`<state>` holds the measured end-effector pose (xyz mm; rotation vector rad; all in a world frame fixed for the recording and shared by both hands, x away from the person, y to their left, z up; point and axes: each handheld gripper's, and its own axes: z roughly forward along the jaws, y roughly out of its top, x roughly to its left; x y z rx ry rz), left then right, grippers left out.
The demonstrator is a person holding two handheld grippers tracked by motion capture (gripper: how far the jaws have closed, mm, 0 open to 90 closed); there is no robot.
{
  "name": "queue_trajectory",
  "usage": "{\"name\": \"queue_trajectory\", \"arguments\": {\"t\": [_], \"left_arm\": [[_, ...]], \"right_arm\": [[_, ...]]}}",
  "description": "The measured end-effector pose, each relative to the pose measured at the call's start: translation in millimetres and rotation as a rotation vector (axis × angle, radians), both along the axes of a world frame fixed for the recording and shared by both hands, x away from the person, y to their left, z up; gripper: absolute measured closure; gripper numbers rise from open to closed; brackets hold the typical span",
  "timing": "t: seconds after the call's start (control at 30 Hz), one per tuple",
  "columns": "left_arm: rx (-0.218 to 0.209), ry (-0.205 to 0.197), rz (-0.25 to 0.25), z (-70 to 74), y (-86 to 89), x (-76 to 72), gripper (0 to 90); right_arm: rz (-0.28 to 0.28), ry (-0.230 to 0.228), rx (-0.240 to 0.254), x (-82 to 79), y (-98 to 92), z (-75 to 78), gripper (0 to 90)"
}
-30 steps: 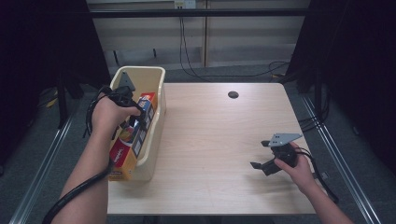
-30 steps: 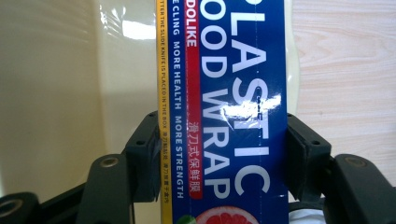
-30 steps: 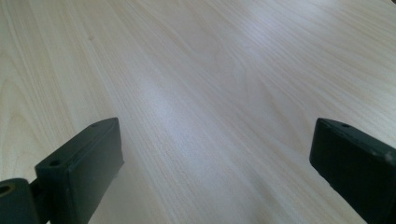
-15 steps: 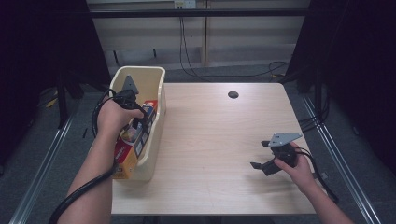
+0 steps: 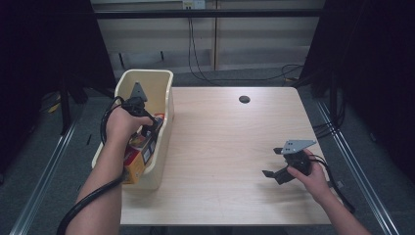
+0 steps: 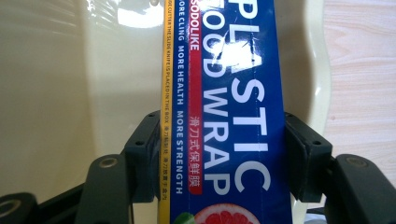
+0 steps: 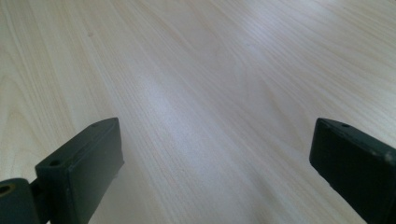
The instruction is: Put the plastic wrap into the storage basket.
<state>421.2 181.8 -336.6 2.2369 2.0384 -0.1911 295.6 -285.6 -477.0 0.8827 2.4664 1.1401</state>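
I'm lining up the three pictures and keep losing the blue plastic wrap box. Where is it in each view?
High view: the plastic wrap box lies in the cream bin at the table's left edge, under the left gripper.
Left gripper view: it runs up the middle, clamped between both jaws.
Right gripper view: not in it; bare table lies between open jaws.
Shared landmark: the light wood table top.

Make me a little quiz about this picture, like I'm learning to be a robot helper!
1. True or false: the left gripper is clamped on the plastic wrap box.
2. What is under the right gripper: A) the bin, B) the bare table, C) a cup?
3. Fill in: the plastic wrap box sits inside the cream ____.

Key: 1 true; 2 B, the table; 3 bin.
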Motion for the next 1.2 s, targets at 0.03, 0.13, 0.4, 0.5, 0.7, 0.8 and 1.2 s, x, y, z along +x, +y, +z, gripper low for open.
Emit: {"name": "queue_trajectory", "arguments": {"t": [0.03, 0.13, 0.4, 0.5, 0.7, 0.8, 1.2], "left_arm": [[0.0, -0.002, 0.007, -0.7, -0.5, 0.0, 39.9], [0.001, 0.0, 0.009, -2.6, -0.5, 0.4, 39.8], [-0.01, 0.001, 0.025, -7.4, 1.3, 0.7, 39.5], [-0.008, 0.004, 0.017, -8.3, 2.7, 1.1, 39.4], [-0.008, 0.004, 0.018, -9.3, 2.5, 1.0, 39.3], [-0.01, -0.003, 0.029, -9.3, 2.5, 0.4, 39.1], [-0.022, -0.023, 0.033, -7.5, 2.8, -0.6, 37.4]], "right_arm": [[-0.001, 0.0, 0.0, 0.1, 0.0, 0.0, 2.2], [-0.002, -0.001, -0.004, 0.3, 0.1, -0.1, 2.2], [0.006, -0.001, 0.001, 0.2, 0.3, 0.0, 2.2], [0.004, -0.002, 0.0, 0.1, 0.2, 0.1, 2.2], [-0.004, -0.01, 0.001, 1.2, -1.0, 0.6, 2.3], [-0.003, -0.004, 0.001, 1.2, -0.8, 0.2, 2.3], [0.001, -0.009, 0.001, 1.4, 0.5, -0.1, 2.3]]}}
